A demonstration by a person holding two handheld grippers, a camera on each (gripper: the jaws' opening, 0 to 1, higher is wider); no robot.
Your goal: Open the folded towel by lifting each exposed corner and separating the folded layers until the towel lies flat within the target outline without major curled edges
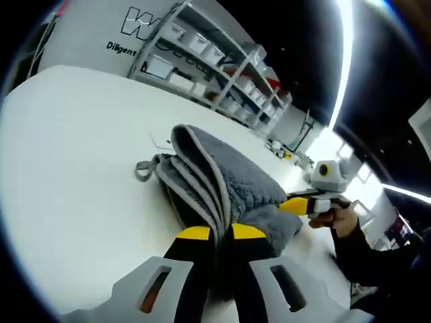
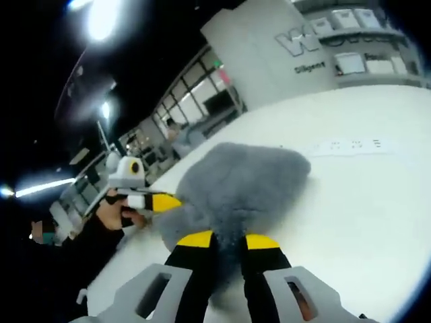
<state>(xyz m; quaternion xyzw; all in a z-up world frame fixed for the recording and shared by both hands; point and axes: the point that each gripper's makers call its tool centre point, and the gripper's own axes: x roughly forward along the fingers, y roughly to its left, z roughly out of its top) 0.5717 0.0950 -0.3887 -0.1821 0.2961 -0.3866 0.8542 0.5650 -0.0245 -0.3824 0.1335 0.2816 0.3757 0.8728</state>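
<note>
Left gripper view: left gripper (image 1: 221, 233), black jaws with yellow tips, nearly closed, pinching the near edge of the grey towel (image 1: 225, 182). Towel bunched and raised off the white table (image 1: 74, 175), several pale-bound folded layers standing in a ridge, a hanging loop (image 1: 143, 170) at one end. Lying toward the middle of the table, well away from the far edge along the shelving (image 1: 215, 64). Right gripper (image 1: 301, 205) coming in from the right, held in a hand (image 1: 340, 217), yellow tip touching the towel's far side; whether clamped on it, cannot tell.

Right gripper view: right gripper (image 2: 224, 242), jaws a little apart with a narrow gap, grey towel (image 2: 236, 182) pile between and around the tips, apparently gripped. Left gripper (image 2: 151, 202) at the left, in a hand (image 2: 113, 212), its yellow tip against the towel's edge. Faint markings (image 2: 347, 145) on the table (image 2: 363, 208) beyond the towel.
</note>
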